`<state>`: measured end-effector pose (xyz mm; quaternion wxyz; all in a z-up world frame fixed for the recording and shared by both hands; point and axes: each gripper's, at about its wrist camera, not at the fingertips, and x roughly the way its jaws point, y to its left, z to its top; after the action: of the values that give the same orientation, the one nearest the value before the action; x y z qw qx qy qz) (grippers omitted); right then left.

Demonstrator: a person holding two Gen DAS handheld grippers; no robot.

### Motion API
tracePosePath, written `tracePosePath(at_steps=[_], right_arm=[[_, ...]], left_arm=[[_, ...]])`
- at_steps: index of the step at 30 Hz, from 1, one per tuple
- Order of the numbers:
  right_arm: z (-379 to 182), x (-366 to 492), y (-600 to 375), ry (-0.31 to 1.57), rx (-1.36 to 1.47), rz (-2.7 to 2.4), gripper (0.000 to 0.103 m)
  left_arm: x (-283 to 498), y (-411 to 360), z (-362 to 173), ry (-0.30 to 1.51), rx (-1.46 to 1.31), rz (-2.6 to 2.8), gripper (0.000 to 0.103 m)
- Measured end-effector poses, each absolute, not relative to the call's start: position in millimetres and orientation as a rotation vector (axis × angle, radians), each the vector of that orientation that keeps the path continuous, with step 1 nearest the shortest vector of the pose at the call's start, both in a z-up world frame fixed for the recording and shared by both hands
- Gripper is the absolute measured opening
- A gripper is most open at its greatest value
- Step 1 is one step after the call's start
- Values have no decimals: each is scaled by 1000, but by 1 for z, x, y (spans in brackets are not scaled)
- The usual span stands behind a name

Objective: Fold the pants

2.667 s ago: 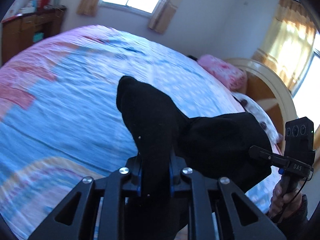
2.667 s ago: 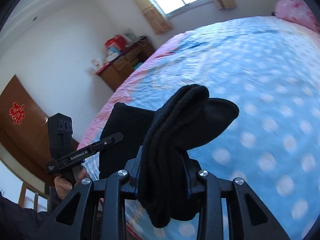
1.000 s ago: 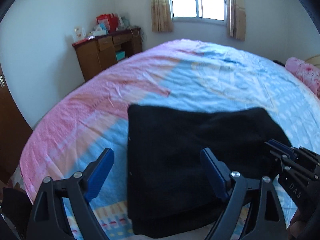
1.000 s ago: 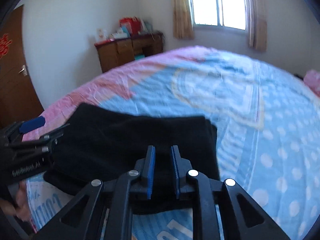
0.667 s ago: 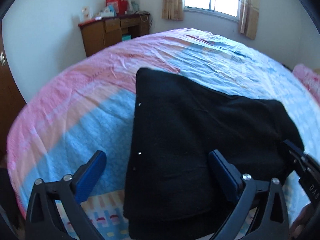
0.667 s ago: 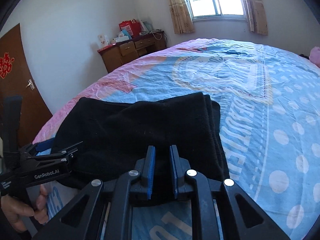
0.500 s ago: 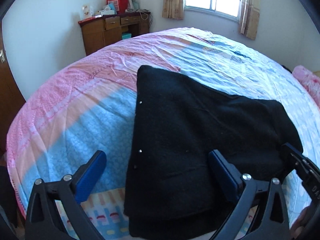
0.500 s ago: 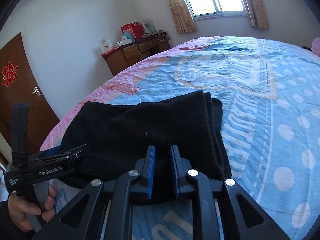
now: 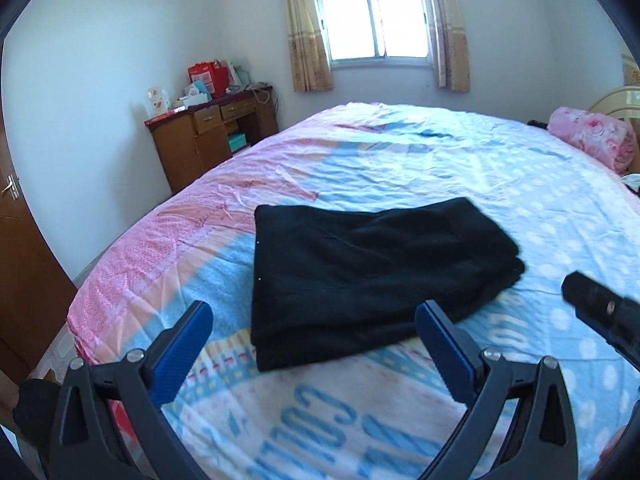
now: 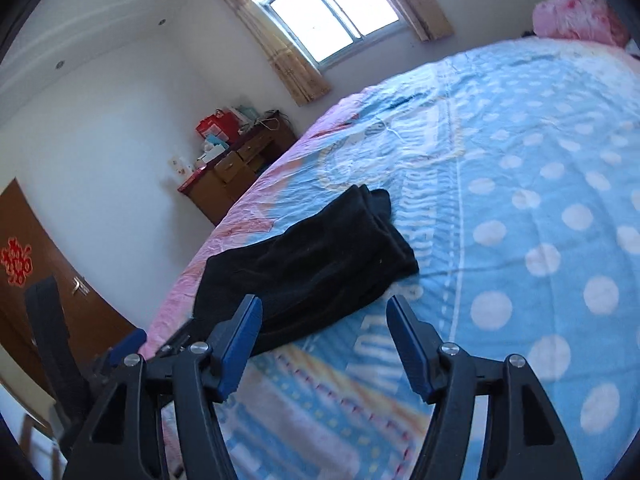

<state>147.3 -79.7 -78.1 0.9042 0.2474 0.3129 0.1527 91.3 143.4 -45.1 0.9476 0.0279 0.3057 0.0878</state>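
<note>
The black pants (image 9: 360,268) lie folded into a flat rectangle on the bed, near its front edge; the right wrist view shows them (image 10: 316,264) as a dark slab slanting up to the right. My left gripper (image 9: 316,320) hovers open just short of their near edge, with nothing between its blue pads. My right gripper (image 10: 322,312) is drawn back from the pants' near right end, its jaws opening and empty. The right gripper's body (image 9: 604,312) pokes in at the right of the left wrist view.
The bed (image 9: 500,184) wears a pink and blue dotted cover. A pink pillow (image 9: 592,140) lies at the headboard end. A wooden desk (image 9: 208,136) with boxes stands in the far left corner, a brown door (image 10: 40,264) on the left wall, a curtained window (image 9: 380,28) behind.
Both grippers pulled back from the folded pants, which now lie farther off. The right gripper's jaws went from shut on the fabric to open, and its view rolled.
</note>
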Motion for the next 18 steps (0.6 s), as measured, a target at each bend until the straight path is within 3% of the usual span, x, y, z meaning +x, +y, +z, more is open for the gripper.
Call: tracePosePath(at_steps=[4,8,10,13,16,18], right_arm=[[-52,112,-91,602,530,188,67],[-4,62,-72,400,267,56,67],[17,35,-58,286,149,68,77],[41,3,-39,167,30,72,81],[55,-15,-33,127,28,101,90],[57,-14,-35,140,92,156,91]], left_arm=[[71,142,-30,604,44,167,103],[53,146,-11,575,32,145,103],[45,147,-2,565,39,138,103],[30,147,11,534,28,124,103],[21,145,17,516,50,135,103],[17,145,20,508,61,156,103]])
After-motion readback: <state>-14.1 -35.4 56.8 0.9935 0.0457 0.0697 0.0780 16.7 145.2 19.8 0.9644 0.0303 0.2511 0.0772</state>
